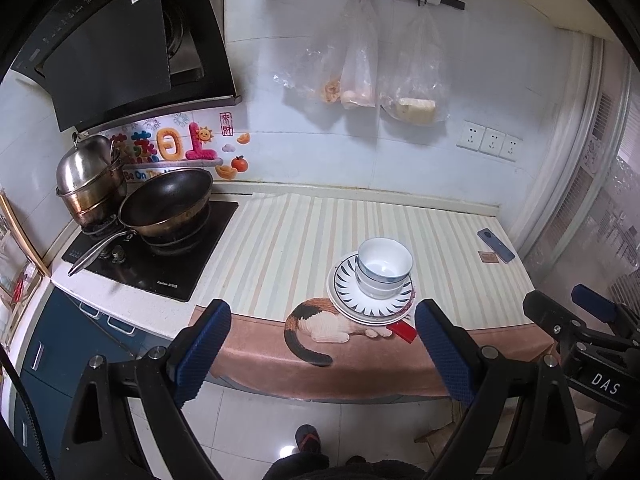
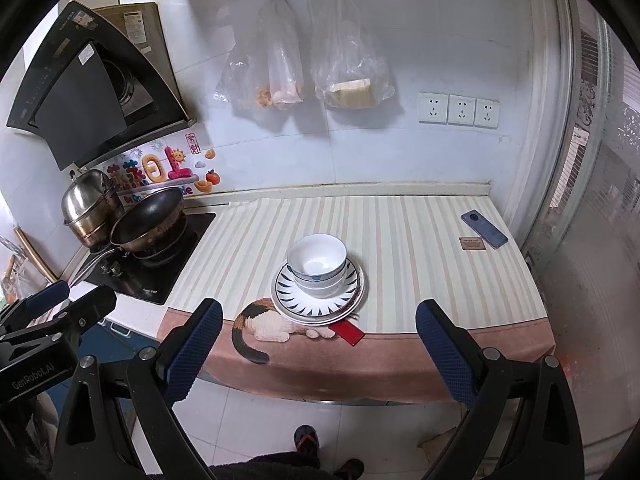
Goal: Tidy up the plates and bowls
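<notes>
The left tool [image 1: 322, 354] hangs in front of the counter [image 1: 280, 240] with its two blue-padded fingers [image 1: 202, 354] spread wide apart and nothing between them. The right tool [image 2: 320, 352] is held the same way, fingers [image 2: 192, 350] apart and empty, just to the right of the left tool; each one shows at the edge of the other's view.

Ahead of both tools, near the front edge of the counter, sits a stack of plates [image 1: 370, 300] with a stack of white bowls [image 1: 384, 266] nested on top. The top plate has a dark spoked pattern around its rim. From the left tool the stack lies ahead and slightly right of centre, between the finger lines; from the right tool it lies ahead and slightly left of centre [image 2: 318, 292]. Neither tool touches it.

The stack rests on a striped cloth [image 1: 288, 248] whose front border shows a calico cat [image 1: 320, 328]. A red card [image 1: 404, 330] pokes out from under the plates at the near edge.

Far left of the tools is a stove [image 1: 160, 256] carrying a dark pan [image 1: 166, 202] and a lidded steel pot [image 1: 90, 180]. Far right, a blue phone [image 1: 496, 244] lies on the counter with a small brown card [image 1: 488, 258] just beside it. Plastic bags [image 1: 360, 64] hang on the wall behind.
</notes>
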### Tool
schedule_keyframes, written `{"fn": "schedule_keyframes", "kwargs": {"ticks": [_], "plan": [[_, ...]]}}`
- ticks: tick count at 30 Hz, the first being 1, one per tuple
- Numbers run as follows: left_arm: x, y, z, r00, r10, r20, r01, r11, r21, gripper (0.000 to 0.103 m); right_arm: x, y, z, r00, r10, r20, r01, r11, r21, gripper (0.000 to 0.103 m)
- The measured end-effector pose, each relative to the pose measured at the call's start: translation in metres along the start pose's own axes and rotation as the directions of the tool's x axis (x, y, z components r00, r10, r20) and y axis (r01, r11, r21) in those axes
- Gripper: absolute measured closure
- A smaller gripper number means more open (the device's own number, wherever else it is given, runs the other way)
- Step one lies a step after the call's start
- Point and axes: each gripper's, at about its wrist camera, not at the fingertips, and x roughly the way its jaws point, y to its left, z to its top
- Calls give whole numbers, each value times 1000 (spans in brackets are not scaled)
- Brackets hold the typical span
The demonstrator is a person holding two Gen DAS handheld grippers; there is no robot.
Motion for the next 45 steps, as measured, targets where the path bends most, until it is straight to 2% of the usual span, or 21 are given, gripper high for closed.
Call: {"fn": "schedule_keyframes", "kwargs": {"ticks": [45], "plan": [[2, -8, 3, 1000, -1, 8, 1, 1000, -6, 9, 9, 1, 4, 1000, -18, 4, 18, 1000, 8, 3]]}}
